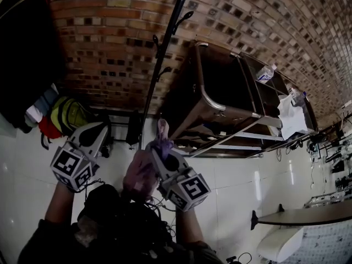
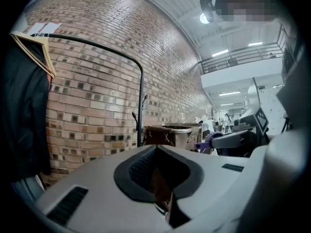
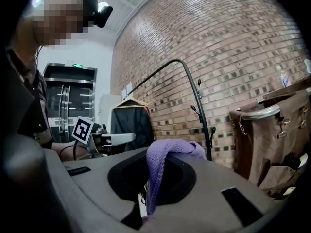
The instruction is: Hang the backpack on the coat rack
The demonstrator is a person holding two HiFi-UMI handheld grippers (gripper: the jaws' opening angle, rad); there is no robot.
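Closest to the lens in the right gripper view, a purple strap (image 3: 156,176) drapes over the tips of the right gripper (image 1: 158,147) and runs down into the seam between its jaws. The jaws are closed tight on it. In the head view the strap rises as a small loop above those tips. The pink backpack (image 1: 140,176) hangs below, against the gripper's underside and in front of the person's dark torso. The left gripper (image 1: 100,127) is held just beside it on the left, apart from the bag. Its jaws appear closed together, with only a thin brownish sliver in the gap that cannot be identified, so it seems to carry nothing. Ahead, against the brick wall (image 1: 110,43), stands the black coat rack (image 1: 163,54). It is a slim pole with short upturned hooks (image 1: 185,16) along it, and all the hooks in view look bare. A brown canvas cart (image 1: 223,89) with a metal rim sits just to its right. A dark garment (image 2: 24,106) on a wooden hanger hangs well to the left. The pickup therefore looks finished, since the bag is lifted by its carry strap. The hanging itself is not yet done, because the bag is near the rack but not touching it. What remains, by this reading, is to bring the loop up to a free hook, drop it over, and open the jaws.
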